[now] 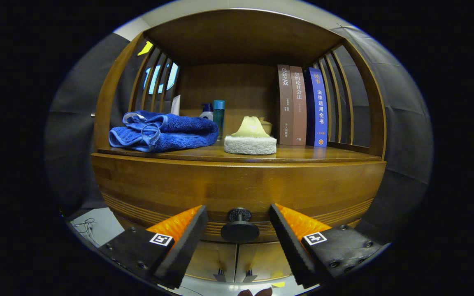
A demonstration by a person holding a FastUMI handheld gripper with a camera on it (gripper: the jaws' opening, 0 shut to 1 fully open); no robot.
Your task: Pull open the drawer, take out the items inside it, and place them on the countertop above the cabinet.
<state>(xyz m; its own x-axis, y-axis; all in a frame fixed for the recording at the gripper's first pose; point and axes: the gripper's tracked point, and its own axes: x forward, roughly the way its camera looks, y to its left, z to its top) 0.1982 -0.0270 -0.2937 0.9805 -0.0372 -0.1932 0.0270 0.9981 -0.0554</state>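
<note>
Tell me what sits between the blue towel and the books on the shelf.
In the gripper view, a white sponge with a yellow piece on top sits between the blue towel and the books.

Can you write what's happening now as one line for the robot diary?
stage: reaching for drawer | gripper: open, fingers either side of drawer knob, not touching | drawer: shut | countertop: towel, books

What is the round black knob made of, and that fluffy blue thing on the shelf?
The round black knob, between the open jaws of the gripper, looks like dark matte metal or plastic; I can't tell which. The folded fluffy blue towel looks like soft plush cloth, with a fuzzy pile. The brown cabinet looks like varnished wood with visible grain.
</note>
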